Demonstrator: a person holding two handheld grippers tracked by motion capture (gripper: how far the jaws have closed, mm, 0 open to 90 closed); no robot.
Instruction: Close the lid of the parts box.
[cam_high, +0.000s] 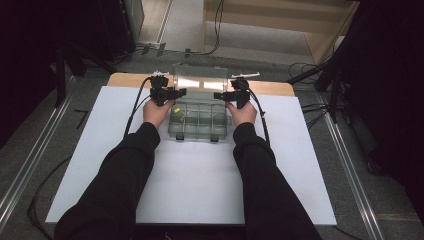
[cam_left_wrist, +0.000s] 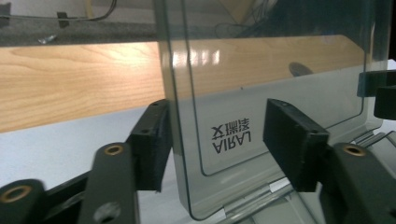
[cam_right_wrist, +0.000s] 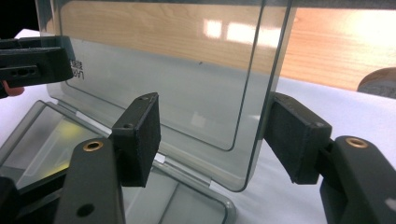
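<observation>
Left gripper (cam_high: 176, 92) gaped open astride the raised clear lid (cam_high: 202, 83) edge; right gripper (cam_high: 223, 95) likewise open astride the opposite edge, organiser box (cam_high: 198, 121) on bench (cam_high: 200, 175).

- High view: the white table sheet (cam_high: 200, 175) is evenly lit from above, the surrounding room dark at left and right, the picture soft.
- Glare streaks the clear lid (cam_high: 200, 82) at the far side.
- Both gripper views: bright reflections on the lid; the near jaws slightly blurred.
</observation>
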